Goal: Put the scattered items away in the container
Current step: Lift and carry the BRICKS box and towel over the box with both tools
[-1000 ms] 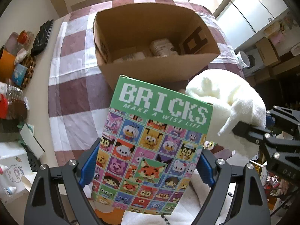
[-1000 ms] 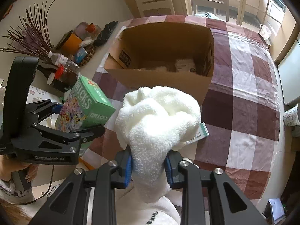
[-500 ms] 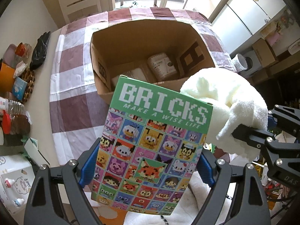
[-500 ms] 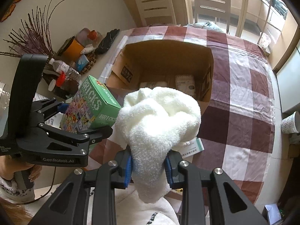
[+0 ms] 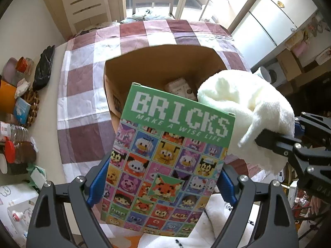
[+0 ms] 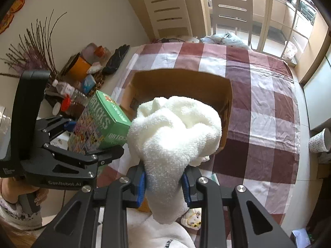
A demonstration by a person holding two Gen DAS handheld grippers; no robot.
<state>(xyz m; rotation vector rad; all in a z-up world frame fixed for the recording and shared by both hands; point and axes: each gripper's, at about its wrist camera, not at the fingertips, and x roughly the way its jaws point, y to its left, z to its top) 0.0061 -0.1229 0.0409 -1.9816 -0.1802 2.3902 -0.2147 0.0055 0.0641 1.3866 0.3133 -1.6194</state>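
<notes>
Cardboard box (image 5: 165, 66) sits open on the checked tablecloth (image 6: 269, 107), one packet (image 5: 180, 86) already inside. We hold two more above it: left gripper (image 5: 160, 177) pinching a bricks box (image 5: 165, 155), right gripper (image 6: 164, 183) pinching a white towel (image 6: 175, 128).

The bricks box (image 5: 165, 161) has a green top band with white pixel lettering above a multicoloured grid of cartoon faces. The towel (image 6: 175, 132) is fluffy cream-white. The cardboard box (image 5: 165, 62) is plain brown. A maroon-and-white checked cloth (image 6: 262, 107) covers the counter. Both grippers are black with blue pads (image 5: 97, 184).
</notes>
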